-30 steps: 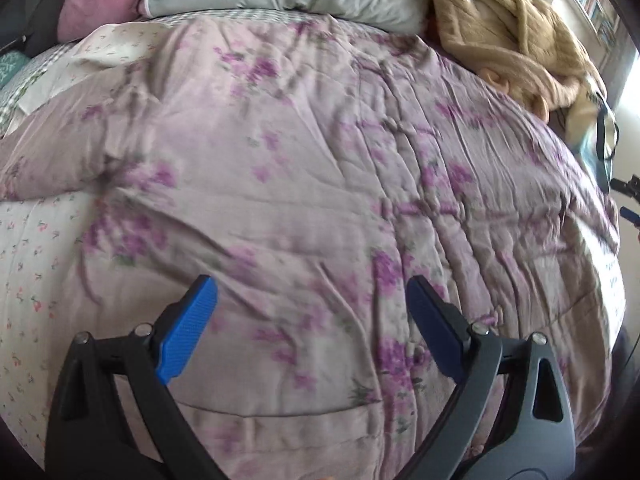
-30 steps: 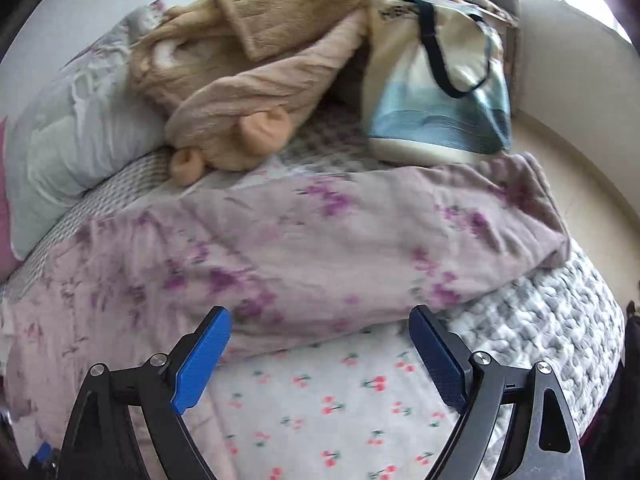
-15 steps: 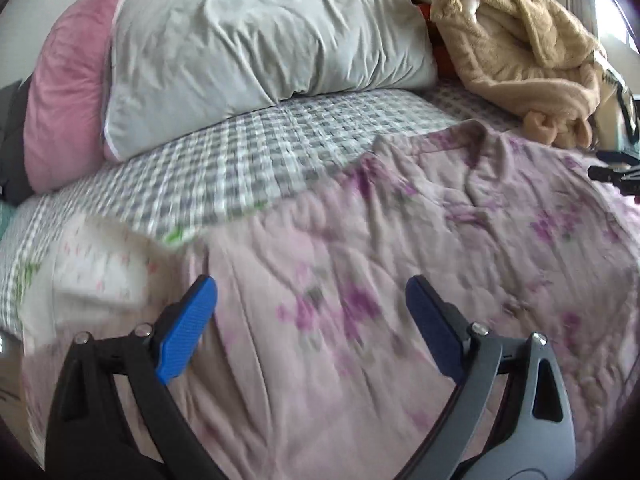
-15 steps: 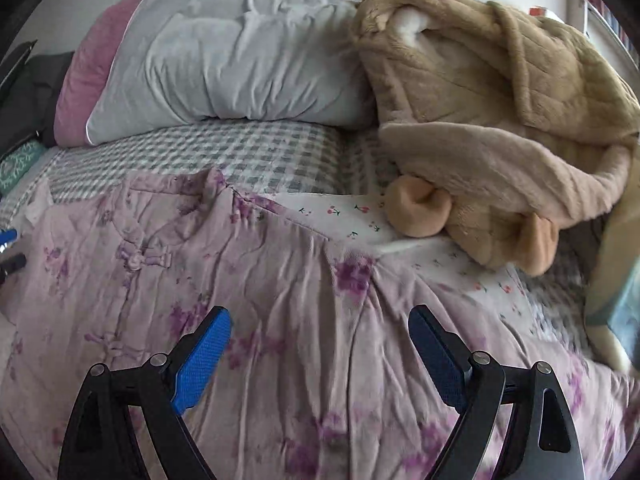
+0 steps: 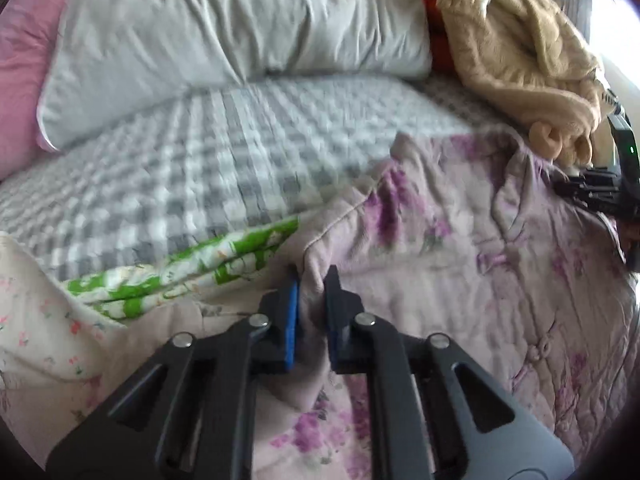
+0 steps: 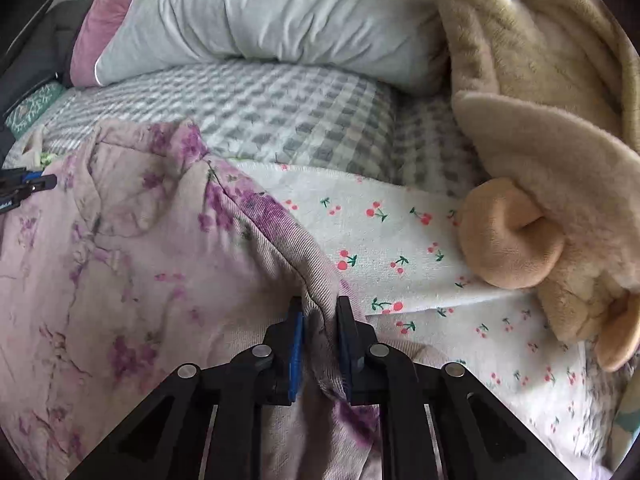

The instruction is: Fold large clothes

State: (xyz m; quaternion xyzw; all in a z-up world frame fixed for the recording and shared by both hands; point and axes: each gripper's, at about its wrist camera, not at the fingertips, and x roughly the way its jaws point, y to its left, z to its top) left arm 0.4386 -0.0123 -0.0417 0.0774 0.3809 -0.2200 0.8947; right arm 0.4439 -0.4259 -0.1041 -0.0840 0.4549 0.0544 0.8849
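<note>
The bed (image 5: 240, 132), w/ its grey-check cover, carried everything. On it lay the task's thing, a big quilted pink floral jacket (image 5: 460, 280), spread front-up w/ collar toward the pillows and knot buttons down the middle. It was flat, not yet folded; no fold line showed in either view.

Behind it sat a grey pillow (image 5: 224, 24) and a pink pillow (image 5: 20, 60). A tan fleece robe (image 6: 552, 112) was heaped at the right, well apart from the grip points but just beside the jacket's collar end in the left view. A cherry-print sheet (image 6: 400, 248) lay under the jacket's right edge; a green-patterned cloth (image 5: 192, 264) poked out beside the left edge.

Left tongs (image 5: 310, 304) had just been closing and were clenched on a pinch of the jacket's left shoulder edge, fabric bunched between the pads. Right tongs (image 6: 318, 340) likewise had just been closing and were clamped on the right shoulder/sleeve seam, cloth ridged up between the blue pads.

Judgement: task was at the very start, both top corners gripped, ready for a 1st fold. Sleeves, body halves and final tidy were all left to do, prob.

Writing: none readable on the jacket or bedding. A scrap of white lettering on the far tongs at the right view's left edge was too small to read.
</note>
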